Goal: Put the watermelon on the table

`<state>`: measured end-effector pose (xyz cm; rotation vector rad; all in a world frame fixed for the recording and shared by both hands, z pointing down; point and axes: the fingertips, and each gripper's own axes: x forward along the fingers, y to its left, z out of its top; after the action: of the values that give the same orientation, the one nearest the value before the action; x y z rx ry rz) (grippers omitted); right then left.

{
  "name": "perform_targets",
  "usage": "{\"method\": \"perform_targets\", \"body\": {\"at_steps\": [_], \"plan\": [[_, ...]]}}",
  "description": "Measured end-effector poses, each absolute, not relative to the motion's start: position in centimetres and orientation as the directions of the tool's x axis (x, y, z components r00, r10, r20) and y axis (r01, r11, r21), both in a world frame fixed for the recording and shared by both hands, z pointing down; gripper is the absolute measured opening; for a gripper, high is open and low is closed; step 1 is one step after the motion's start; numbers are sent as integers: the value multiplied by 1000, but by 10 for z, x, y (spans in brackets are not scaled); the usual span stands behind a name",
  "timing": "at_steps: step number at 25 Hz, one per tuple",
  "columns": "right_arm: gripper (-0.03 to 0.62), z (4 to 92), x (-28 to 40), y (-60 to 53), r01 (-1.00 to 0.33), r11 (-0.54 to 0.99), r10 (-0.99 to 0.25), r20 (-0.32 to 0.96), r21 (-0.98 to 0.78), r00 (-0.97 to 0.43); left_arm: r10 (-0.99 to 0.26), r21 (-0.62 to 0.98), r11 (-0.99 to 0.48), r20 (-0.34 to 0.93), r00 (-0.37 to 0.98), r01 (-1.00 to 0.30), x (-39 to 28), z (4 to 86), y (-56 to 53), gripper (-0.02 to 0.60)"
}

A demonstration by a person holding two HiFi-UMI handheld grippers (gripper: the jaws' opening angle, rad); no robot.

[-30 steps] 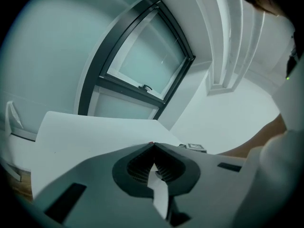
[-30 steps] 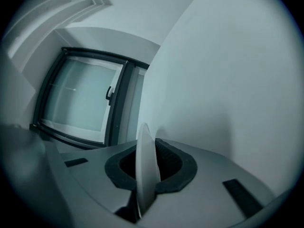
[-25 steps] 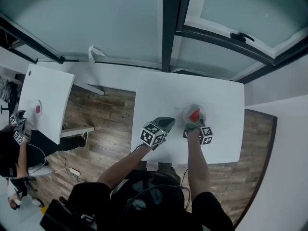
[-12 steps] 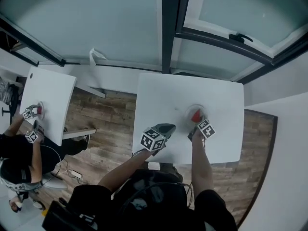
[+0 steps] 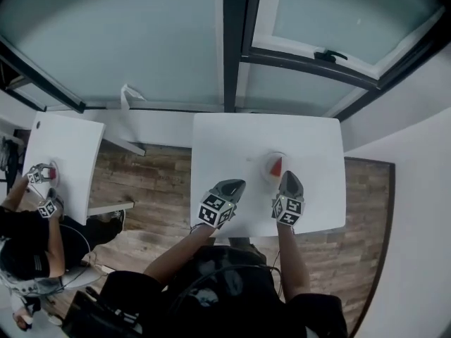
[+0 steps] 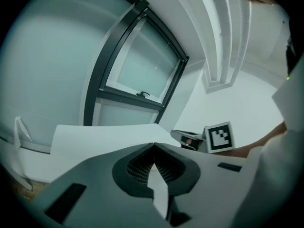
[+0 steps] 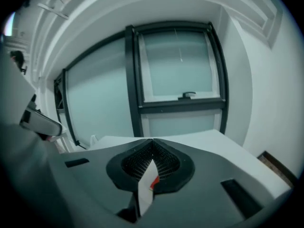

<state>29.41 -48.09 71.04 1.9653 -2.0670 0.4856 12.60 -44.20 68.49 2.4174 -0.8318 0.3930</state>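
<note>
Under a wide frosted window point(image 5: 141, 41) with dark metal frames, a smooth white rectangular table point(image 5: 232, 136) stands on a brown wood-plank floor point(image 5: 151, 182). Toward its near right, a red watermelon wedge point(image 5: 277, 166) lies on a round pale plate point(image 5: 266, 167) (not on the bare tabletop). Just nearer, the right gripper point(image 5: 289, 177) is clenched and empty. The left gripper point(image 5: 238, 184), further left, is likewise closed on nothing.
</note>
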Motion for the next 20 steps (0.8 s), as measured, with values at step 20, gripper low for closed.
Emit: {"method": "perform_targets", "body": {"at_steps": [20], "plan": [[12, 520, 215, -355, -992, 120, -979, 157, -45, -126, -640, 38, -758, 150, 753, -651, 117, 526, -383, 3]]}}
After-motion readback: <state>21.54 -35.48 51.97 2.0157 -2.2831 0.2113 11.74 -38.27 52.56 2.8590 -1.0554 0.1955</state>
